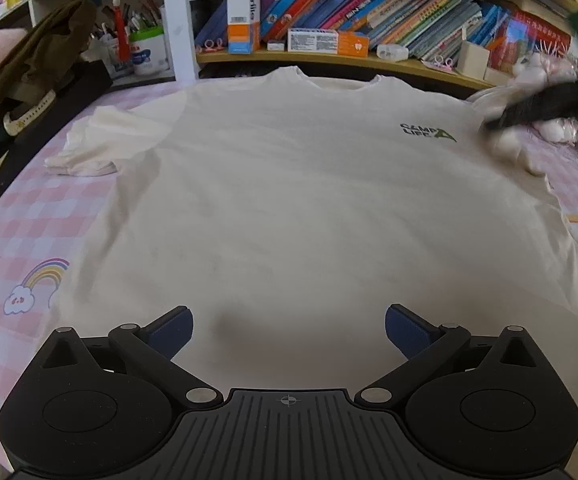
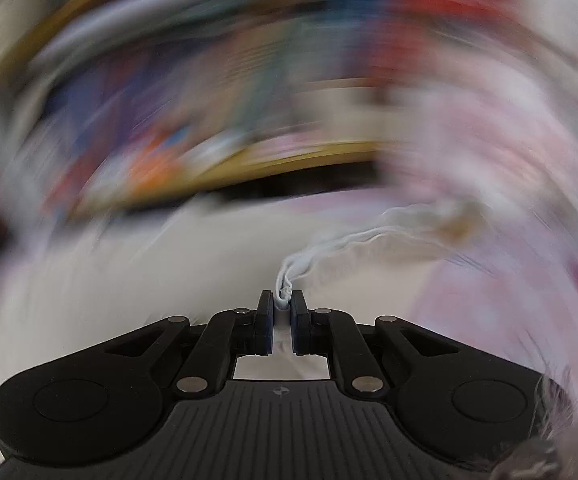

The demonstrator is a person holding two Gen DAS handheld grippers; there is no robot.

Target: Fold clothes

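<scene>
sleeve pinched on the right, hem unheld on the left

a cream t-shirt [image 1: 289, 184] is laid face up across a bed [image 1: 29, 220] covered in pink check, its collar toward a bookshelf [image 1: 329, 56]. the far-left sleeve [image 1: 89, 148] is seen lying flat and slightly crumpled on the cover. the left hand-held gripper [image 1: 288, 330] is held above the near hem with its jaws spread wide; nothing is between them, and the shirt lies just ahead of and below the pads.

further right, a bunched edge of the shirt, most likely the right sleeve, is clamped between the nearly closed pads of the right hand-held gripper [image 2: 282, 304], with the cloth trailing away to the right. the right wrist view is heavily smeared, so finer detail cannot be told.

several risks are judged from here. only a thin bunch is held, so the fabric could slip out if it is pulled quickly. since the hem is not pinned, the whole shirt could be dragged sideways rather than folded, and the fold line could be skewed or wrinkles carried into it.
</scene>
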